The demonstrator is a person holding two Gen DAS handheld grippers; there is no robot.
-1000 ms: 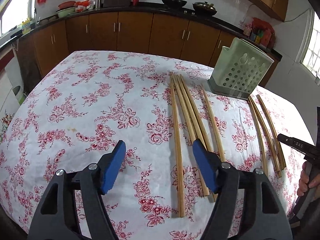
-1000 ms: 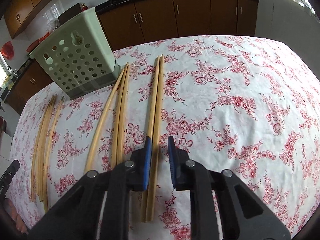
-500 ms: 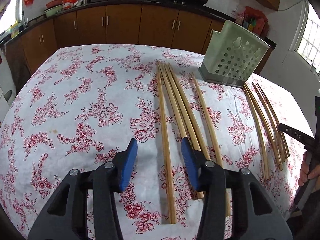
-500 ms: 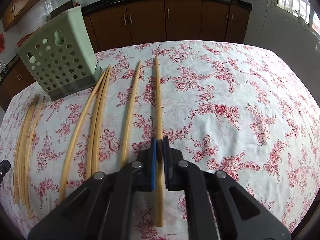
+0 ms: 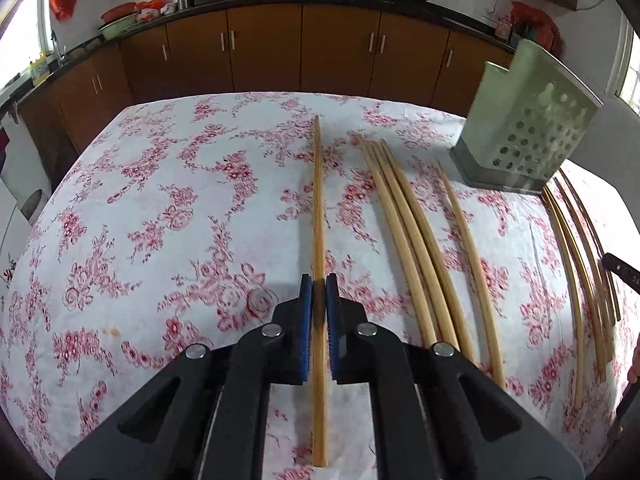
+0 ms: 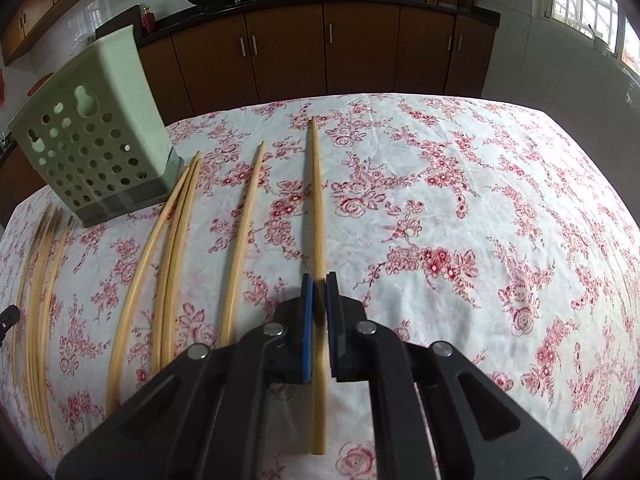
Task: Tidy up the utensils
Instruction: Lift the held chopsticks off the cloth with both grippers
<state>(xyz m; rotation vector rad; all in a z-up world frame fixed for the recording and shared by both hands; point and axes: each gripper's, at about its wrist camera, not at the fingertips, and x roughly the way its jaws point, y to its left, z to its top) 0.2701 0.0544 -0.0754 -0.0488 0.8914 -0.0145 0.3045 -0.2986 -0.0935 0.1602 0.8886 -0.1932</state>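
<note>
My left tongs (image 5: 319, 280) pinch one chopstick (image 5: 318, 200) on the flowery worktop (image 5: 160, 220). My right tongs (image 6: 319, 280) pinch another stick (image 6: 317, 200). More chopsticks (image 5: 404, 232) lie near the green holder (image 5: 528, 136).

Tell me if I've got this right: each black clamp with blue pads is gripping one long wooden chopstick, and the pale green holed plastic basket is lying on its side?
Nearly. The pale green holed plastic basket stands upright on the flowered tablecloth, as the right wrist view shows. The rest holds.
</note>
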